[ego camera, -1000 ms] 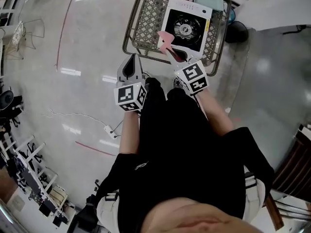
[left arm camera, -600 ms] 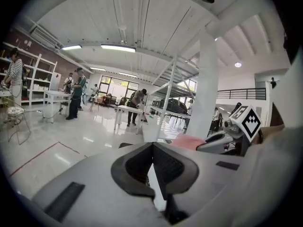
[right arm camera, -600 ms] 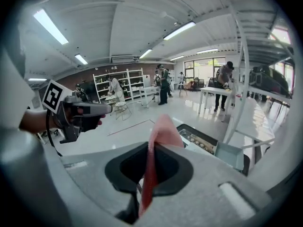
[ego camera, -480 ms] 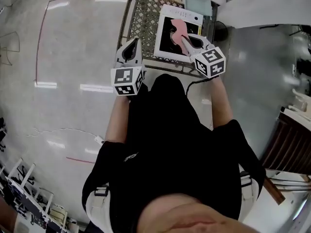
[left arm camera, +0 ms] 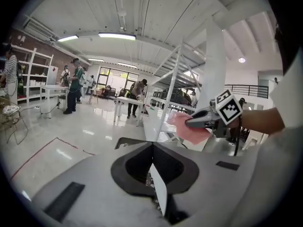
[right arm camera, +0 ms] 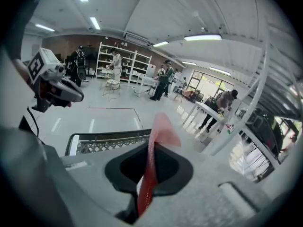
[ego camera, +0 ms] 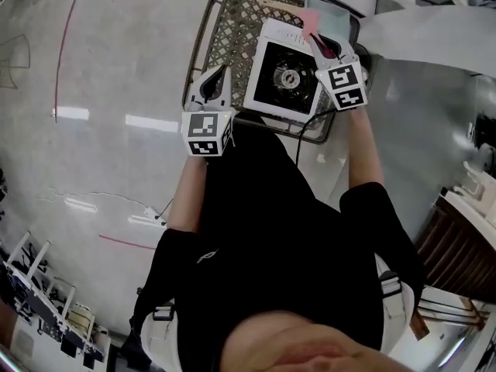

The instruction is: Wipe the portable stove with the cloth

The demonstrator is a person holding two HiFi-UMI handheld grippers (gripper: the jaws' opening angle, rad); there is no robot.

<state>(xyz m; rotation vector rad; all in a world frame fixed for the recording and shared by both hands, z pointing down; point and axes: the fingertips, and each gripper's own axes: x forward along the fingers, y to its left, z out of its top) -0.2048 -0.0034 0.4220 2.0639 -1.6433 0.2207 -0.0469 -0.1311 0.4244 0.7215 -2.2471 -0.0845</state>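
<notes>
The white portable stove with its black burner sits on a wire-mesh table. My right gripper hovers at the stove's far right corner, shut on a pink cloth that flaps beyond the jaws. In the right gripper view the cloth stands up out of the closed right gripper. My left gripper is over the table's near left edge beside the stove, its jaws together and holding nothing. The left gripper view shows the left gripper and, further off, the right gripper with the cloth.
A pale blue box lies at the table's far right corner. A black cable hangs from the table's near edge. A white table stands to the right. Red tape lines mark the floor. People stand far off in the hall.
My right gripper carried the pink cloth from the stove's near edge, across the burner, to its far right corner. The left gripper moved forward up to the table's near left edge.
</notes>
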